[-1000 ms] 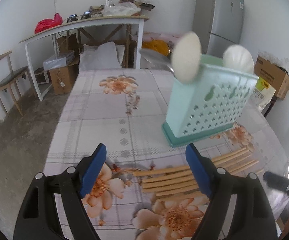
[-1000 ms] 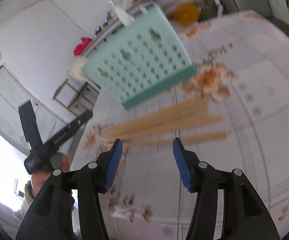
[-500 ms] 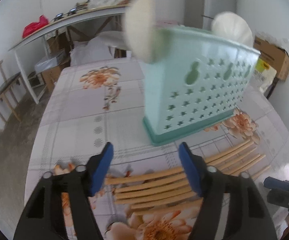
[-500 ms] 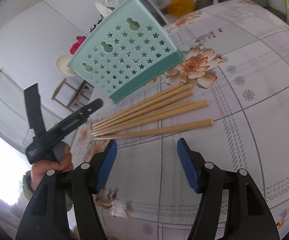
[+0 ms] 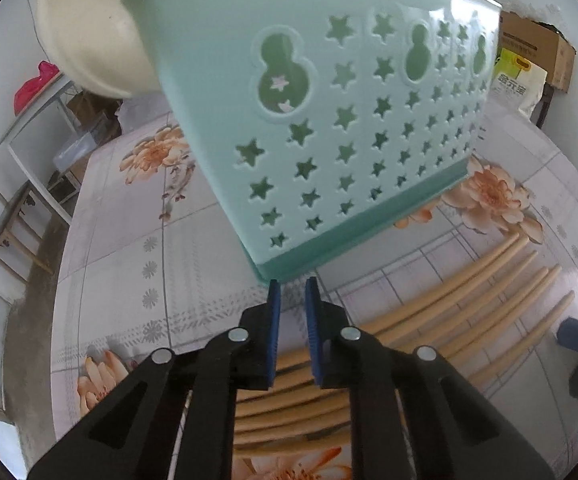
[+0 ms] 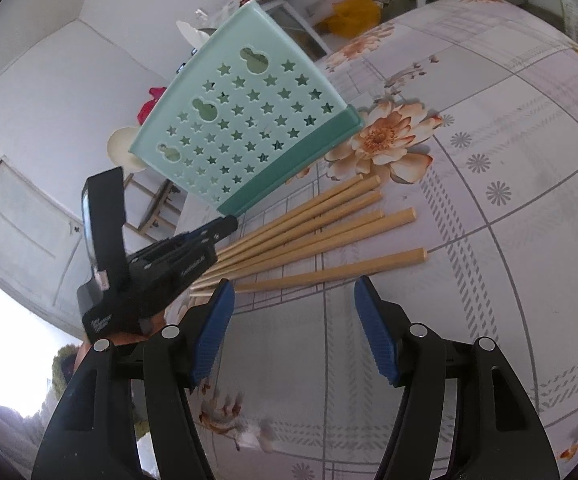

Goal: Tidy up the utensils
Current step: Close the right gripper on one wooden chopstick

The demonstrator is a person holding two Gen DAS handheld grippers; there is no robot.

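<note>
A mint-green utensil holder with star holes stands on the flowered tablecloth and holds cream spoons; it also shows in the right wrist view. Several wooden chopsticks lie side by side in front of it, also in the right wrist view. My left gripper is nearly closed, its tips at the holder's base corner, above the chopsticks' thin ends; nothing shows between the pads. My right gripper is open and empty, just short of the nearest chopstick.
The tablecloth spreads right and forward. A white side table with a red bag and a wooden chair stand to the left. Cardboard boxes sit at the back right.
My left gripper moved forward to the holder's base and its jaws closed from wide open to nearly shut. The right gripper edged toward the chopsticks and stayed open.
</note>
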